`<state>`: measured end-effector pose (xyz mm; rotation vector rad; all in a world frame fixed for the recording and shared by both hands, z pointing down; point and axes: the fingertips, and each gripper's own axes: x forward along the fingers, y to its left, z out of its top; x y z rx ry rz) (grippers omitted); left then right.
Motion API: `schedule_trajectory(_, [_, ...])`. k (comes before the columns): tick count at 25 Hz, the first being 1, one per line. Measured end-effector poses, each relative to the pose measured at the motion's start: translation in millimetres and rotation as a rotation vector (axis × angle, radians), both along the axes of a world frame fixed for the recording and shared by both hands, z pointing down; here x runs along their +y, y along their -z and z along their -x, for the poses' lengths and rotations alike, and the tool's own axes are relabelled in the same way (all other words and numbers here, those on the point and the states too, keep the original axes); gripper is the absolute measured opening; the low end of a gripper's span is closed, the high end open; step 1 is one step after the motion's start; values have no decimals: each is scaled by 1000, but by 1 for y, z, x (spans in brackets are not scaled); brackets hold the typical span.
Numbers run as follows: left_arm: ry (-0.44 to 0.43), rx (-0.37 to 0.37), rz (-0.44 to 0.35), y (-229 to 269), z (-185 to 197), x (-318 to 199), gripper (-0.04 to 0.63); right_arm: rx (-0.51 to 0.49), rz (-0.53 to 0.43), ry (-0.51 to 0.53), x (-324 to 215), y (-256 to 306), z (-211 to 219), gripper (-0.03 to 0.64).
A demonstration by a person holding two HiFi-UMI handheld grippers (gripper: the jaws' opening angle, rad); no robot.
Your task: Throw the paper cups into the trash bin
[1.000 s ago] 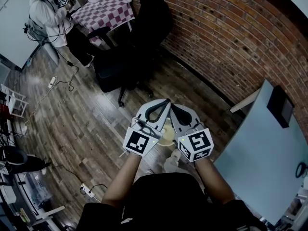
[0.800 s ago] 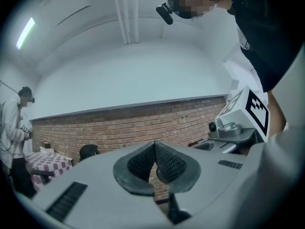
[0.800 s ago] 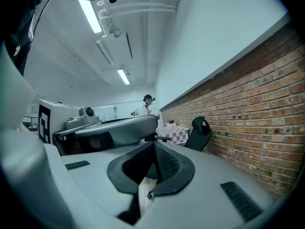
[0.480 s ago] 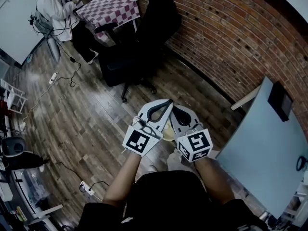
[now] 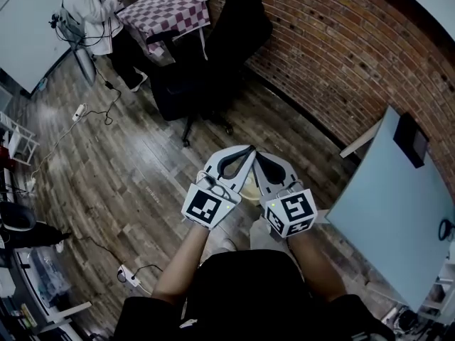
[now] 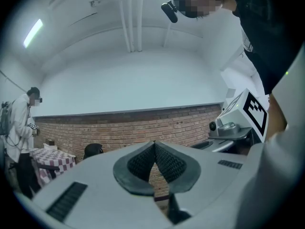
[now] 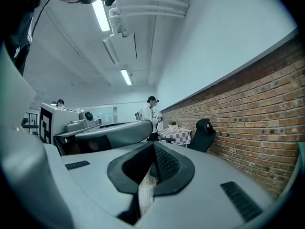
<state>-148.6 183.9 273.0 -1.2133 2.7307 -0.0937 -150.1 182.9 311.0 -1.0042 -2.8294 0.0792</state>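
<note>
In the head view my left gripper (image 5: 245, 150) and right gripper (image 5: 257, 155) are held side by side at waist height over the wooden floor, tips almost touching. Just under them sits a cream paper cup (image 5: 249, 189), and it travels with them. The left gripper view shows the left gripper (image 6: 153, 144) with its pads meeting and nothing between them. In the right gripper view the right gripper (image 7: 153, 146) is shut, with a pale strip of the paper cup (image 7: 144, 194) showing low between its jaws. No trash bin is in any view.
A black office chair (image 5: 213, 55) stands ahead, near a checked table (image 5: 167, 13) with a person (image 5: 92, 13) beside it. A brick wall (image 5: 341, 55) runs along the right. A pale blue table (image 5: 398, 219) is at the right. Cables and power strips (image 5: 78, 112) lie on the floor at the left.
Both grippers have kept their pose and their jaws unchanged. The floor, the chair and the tables have shifted in the head view as the person carries the cup across the room.
</note>
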Motion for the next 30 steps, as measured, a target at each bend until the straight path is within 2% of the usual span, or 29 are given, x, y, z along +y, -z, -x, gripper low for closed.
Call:
schedule_trajectory(15, [-14, 14, 16, 0, -68, 47, 9, -43, 16, -36, 38, 17, -63, 5])
schedule_trajectory(19, [-25, -4, 10, 3, -80, 53, 9, -45, 14, -40, 43, 19, -75, 5])
schedule_trajectory(30, [2, 26, 9, -3, -106, 58, 9, -60, 27, -54, 48, 20, -105, 3])
